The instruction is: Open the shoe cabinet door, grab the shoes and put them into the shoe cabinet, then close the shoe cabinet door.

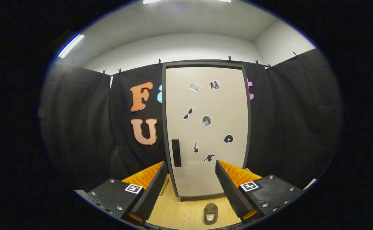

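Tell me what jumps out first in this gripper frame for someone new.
The tall shoe cabinet door stands shut straight ahead beyond the fingers, pale, dotted with small stickers, with a dark handle low on its left edge. A single brown shoe lies on the wooden floor in front of the cabinet, between the fingers. The gripper is open and holds nothing.

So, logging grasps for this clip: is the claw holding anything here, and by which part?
Nothing is held. The claw is open, with the shoe on the floor between its fingers, untouched.
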A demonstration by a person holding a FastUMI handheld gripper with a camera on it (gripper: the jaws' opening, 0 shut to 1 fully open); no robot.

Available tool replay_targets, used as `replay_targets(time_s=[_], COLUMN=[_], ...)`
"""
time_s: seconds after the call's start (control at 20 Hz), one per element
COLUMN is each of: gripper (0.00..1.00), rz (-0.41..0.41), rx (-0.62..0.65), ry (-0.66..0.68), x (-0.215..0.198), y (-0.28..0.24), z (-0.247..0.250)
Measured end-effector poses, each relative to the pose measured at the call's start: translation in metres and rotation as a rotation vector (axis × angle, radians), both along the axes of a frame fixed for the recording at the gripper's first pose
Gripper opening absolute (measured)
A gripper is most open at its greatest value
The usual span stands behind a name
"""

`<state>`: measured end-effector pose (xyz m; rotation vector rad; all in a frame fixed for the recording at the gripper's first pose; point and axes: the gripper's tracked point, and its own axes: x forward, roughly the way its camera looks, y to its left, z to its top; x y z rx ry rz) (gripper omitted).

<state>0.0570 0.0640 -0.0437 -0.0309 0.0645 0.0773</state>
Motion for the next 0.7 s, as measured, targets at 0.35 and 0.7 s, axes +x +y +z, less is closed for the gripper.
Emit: replay_targets(time_s=[0.35,0.7], gripper=[0.95,0.9], rz=[0.002,0.014], rx=[0.002,-0.002], ry=[-0.001,0.032], x=[0.04,0.102], y=[0.026,0.04], z=[-0.015,-0.045])
